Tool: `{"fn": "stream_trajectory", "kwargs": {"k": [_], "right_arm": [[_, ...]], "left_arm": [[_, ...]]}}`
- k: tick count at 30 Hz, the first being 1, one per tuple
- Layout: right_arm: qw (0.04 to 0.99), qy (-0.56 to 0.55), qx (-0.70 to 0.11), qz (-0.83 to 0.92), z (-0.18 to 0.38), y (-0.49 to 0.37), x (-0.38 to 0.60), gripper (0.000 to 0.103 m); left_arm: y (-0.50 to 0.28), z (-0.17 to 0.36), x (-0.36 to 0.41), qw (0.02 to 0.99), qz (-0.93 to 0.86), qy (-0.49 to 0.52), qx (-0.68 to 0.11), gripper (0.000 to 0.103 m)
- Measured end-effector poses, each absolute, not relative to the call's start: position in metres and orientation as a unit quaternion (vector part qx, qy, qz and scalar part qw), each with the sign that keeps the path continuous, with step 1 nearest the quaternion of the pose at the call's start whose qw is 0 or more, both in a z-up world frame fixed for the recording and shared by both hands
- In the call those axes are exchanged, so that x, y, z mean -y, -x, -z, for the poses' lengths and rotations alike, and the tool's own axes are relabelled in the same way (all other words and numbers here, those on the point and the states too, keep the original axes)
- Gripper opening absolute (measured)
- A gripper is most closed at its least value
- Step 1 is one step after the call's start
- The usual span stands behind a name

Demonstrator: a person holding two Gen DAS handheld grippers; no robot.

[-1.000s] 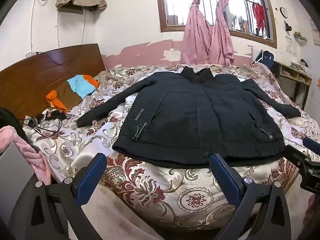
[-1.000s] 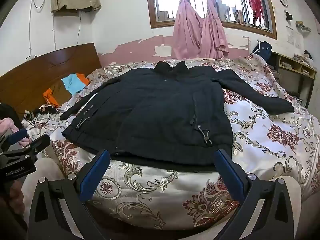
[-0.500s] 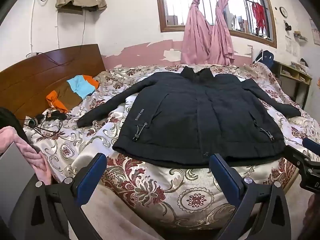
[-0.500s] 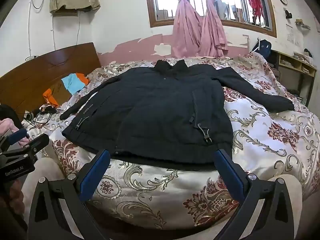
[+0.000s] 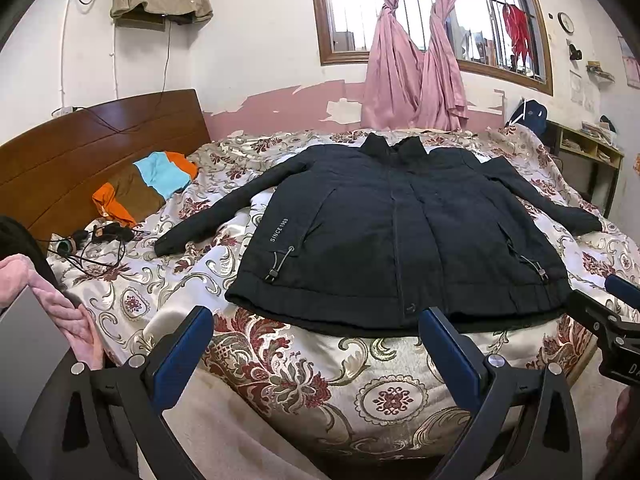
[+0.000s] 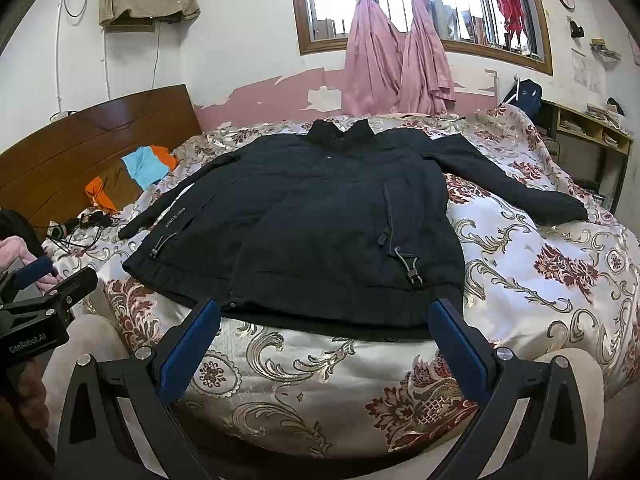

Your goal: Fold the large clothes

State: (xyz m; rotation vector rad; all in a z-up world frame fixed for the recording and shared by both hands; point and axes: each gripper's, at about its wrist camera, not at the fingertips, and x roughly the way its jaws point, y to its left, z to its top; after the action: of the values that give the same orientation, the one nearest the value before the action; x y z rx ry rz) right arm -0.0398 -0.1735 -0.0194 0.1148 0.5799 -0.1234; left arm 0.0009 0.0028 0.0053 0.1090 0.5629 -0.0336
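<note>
A large black jacket (image 5: 400, 232) lies flat, front up, on the floral bedspread, sleeves spread to both sides and collar toward the window; it also shows in the right wrist view (image 6: 320, 224). My left gripper (image 5: 314, 320) is open and empty, held just short of the jacket's hem near its left half. My right gripper (image 6: 326, 312) is open and empty, just short of the hem near its right half. The right gripper shows at the right edge of the left wrist view (image 5: 616, 320), and the left gripper at the left edge of the right wrist view (image 6: 40, 300).
The bed (image 5: 280, 372) has a wooden headboard (image 5: 80, 152) at the left. Orange, brown and blue clothes (image 5: 148, 184) and black cables with earphones (image 5: 88, 240) lie near it. A shelf unit (image 5: 588, 160) stands at the right. Pink curtains (image 5: 416, 68) hang behind.
The right wrist view has shifted slightly toward the jacket. The hand at the lower left of the left wrist view has moved a little. The jacket has not moved.
</note>
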Motion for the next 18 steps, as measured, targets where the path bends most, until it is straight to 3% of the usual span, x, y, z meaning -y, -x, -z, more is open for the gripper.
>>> {"fn": "stream_trajectory", "kwargs": {"k": [18], "right_arm": [[0.955, -0.057, -0.286, 0.061, 0.0195, 0.0397, 0.1733, 0.102]], "left_arm": [[0.0017, -0.005, 0.0014, 0.959, 0.018, -0.055, -0.277, 0.103]]}}
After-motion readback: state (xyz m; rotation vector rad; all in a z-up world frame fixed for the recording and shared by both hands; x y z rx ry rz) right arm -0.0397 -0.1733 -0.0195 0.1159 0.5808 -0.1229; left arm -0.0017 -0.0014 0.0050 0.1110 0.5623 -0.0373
